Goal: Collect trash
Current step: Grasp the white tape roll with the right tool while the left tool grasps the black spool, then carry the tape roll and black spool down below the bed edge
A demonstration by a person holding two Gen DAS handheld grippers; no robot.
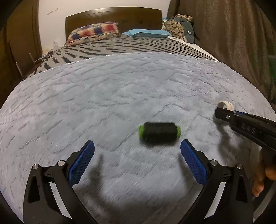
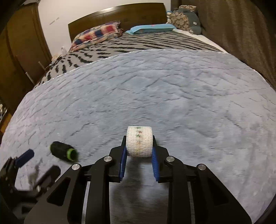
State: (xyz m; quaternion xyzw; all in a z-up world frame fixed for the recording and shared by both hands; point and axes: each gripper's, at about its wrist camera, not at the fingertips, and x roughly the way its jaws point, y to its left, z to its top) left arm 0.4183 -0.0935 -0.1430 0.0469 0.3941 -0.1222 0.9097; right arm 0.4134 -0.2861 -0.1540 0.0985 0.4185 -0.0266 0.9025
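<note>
Blue-padded black left gripper hovers low over the fluffy grey-blue blanket on the bed, its jaws spread wide, nothing between them. Just ahead of its right fingertip lies a blurred black thread spool with green ends, on its side on the blanket. To the right, well apart, the right gripper reaches in level, clamped on a white woven bandage roll. Beyond: a striped grey bedspread, plaid pillow, wooden headboard.
</note>
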